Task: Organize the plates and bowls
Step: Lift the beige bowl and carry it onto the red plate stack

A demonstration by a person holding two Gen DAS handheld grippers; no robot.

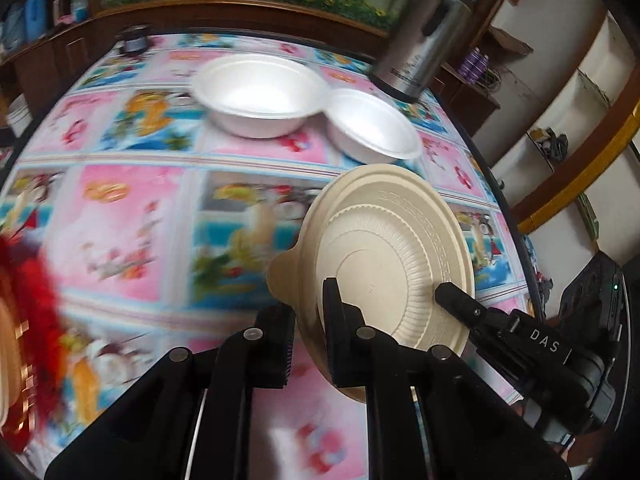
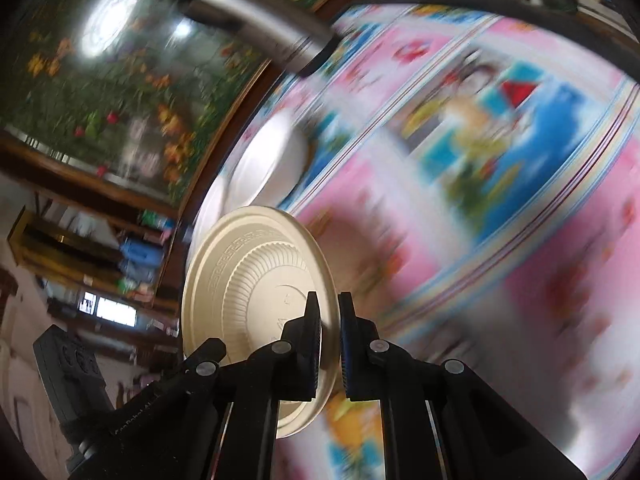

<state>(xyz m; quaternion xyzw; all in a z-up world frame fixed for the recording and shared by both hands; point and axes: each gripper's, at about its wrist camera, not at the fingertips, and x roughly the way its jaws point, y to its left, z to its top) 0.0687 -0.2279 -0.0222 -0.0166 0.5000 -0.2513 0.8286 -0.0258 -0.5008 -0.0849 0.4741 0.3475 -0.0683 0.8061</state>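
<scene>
Left gripper (image 1: 308, 336) pinches the near rim of the beige plate (image 1: 392, 256), held tilted above the table (image 1: 132, 216). Right gripper (image 2: 329, 344) pinches its right rim. Two white bowls (image 1: 256, 92) rest touching at the far side.

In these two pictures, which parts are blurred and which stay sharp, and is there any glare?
Left wrist view: the tablecloth is smeared by motion, worst low on the left, while the beige plate and left tool stay sharp. Right wrist view: heavier streaking over the whole background, a bright glare patch at the upper left; only the plate and right tool are crisp.
</scene>
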